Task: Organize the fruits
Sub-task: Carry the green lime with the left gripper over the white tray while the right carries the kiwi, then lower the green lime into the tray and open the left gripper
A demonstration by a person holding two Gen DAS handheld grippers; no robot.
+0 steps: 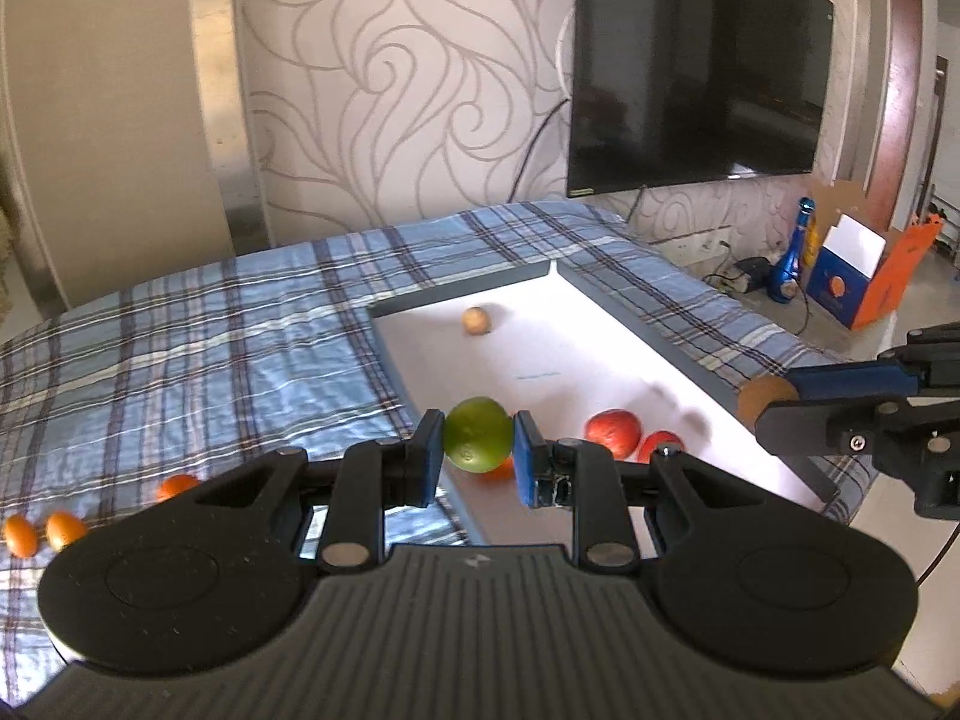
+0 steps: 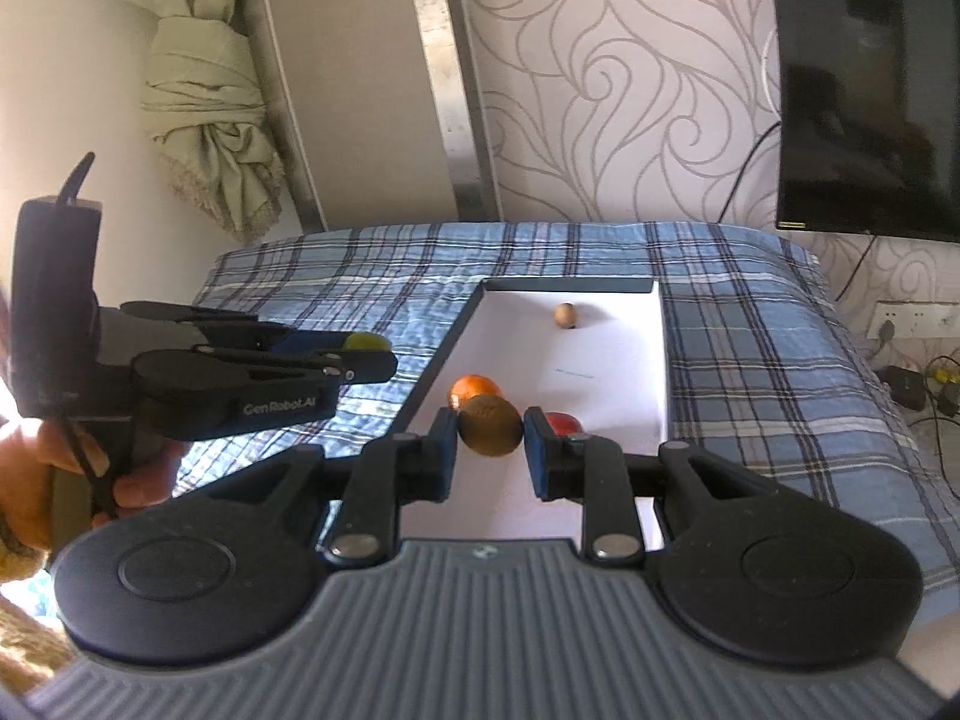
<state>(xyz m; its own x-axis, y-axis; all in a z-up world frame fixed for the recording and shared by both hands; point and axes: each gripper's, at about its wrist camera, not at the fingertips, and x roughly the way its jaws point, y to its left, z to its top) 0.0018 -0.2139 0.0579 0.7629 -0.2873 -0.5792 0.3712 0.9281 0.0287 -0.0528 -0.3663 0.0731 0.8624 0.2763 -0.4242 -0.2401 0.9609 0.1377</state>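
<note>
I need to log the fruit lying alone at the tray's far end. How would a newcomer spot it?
Start at the plaid-covered table, then the white tray on it. Near the tray's far wall lies the small tan fruit, alone and pale, well apart from the orange and red fruits at the near end.

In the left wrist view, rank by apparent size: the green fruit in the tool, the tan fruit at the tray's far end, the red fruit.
1. Green fruit, nearest the camera, so unsure.
2. Red fruit.
3. Tan fruit, farthest away.
</note>
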